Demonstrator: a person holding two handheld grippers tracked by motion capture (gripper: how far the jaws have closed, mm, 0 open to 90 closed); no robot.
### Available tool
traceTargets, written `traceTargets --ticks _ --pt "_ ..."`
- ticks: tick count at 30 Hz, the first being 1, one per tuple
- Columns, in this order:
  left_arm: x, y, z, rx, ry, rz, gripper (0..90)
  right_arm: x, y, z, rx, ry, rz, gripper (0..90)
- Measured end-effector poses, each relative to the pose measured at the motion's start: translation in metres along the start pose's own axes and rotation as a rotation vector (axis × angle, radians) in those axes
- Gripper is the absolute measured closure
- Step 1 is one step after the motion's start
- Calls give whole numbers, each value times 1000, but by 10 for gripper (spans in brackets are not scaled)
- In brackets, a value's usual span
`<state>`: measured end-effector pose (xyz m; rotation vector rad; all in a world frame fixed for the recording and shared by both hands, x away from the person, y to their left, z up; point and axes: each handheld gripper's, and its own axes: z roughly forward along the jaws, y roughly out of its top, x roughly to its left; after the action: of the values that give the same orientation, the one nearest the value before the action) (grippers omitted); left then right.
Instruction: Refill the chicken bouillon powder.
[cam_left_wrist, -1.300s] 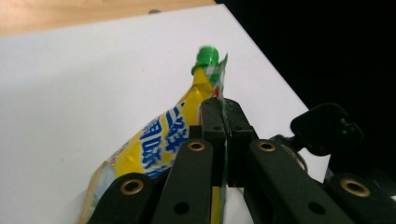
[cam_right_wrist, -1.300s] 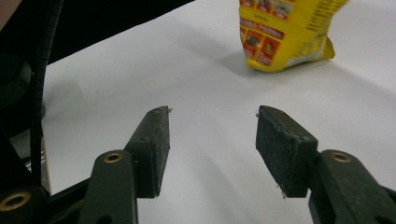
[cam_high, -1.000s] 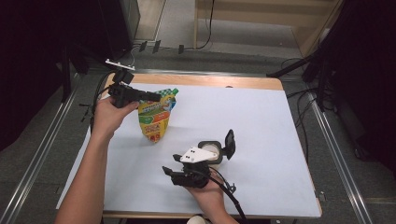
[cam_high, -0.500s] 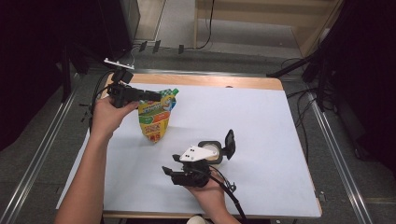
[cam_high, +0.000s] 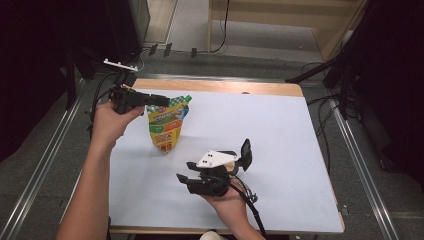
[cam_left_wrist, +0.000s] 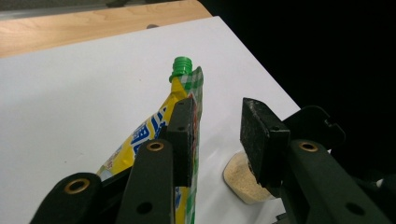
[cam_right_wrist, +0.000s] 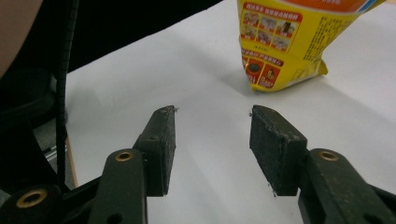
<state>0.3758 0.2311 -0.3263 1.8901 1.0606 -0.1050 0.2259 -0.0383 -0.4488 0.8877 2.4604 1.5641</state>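
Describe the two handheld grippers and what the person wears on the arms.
Both are black, each with two flat, rectangular-padded jaws and brass-ringed pivot holes. The left gripper carries a pale plate on top; the right gripper has a white three-cornered plate with dark dots. A black cable trails from the right gripper. The forearms are bare, no sleeves.

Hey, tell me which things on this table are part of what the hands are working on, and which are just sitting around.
In the job:
- spouted pouch, standing upright
- left claw, open at the pouch's top edge, jaws just been opening
- right claw, open, nothing between its jaws

Lying about:
- small jar of tan granules on the white table cover
- floor cables
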Motion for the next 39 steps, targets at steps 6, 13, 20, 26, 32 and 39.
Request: traceTargets --ticks 6,13,20,26,32,39 --pt "4 -1 -4 -8 17 -13 643 -4 4 -5 11 0 10 525" --pt "10 -2 -13 -33 16 -26 639 -7 10 -12 25 2 10 542" --pt "13 -3 -21 -49 35 -36 630 -11 14 -19 42 17 18 547" --pt "20 -6 -26 -38 48 -73 597 -16 18 -26 49 21 27 547" --pt "24 -9 -37 -62 67 -84 581 -22 22 -35 47 20 39 551" --pt "36 -16 -49 -77 104 -102 569 -28 26 -42 56 22 39 562"
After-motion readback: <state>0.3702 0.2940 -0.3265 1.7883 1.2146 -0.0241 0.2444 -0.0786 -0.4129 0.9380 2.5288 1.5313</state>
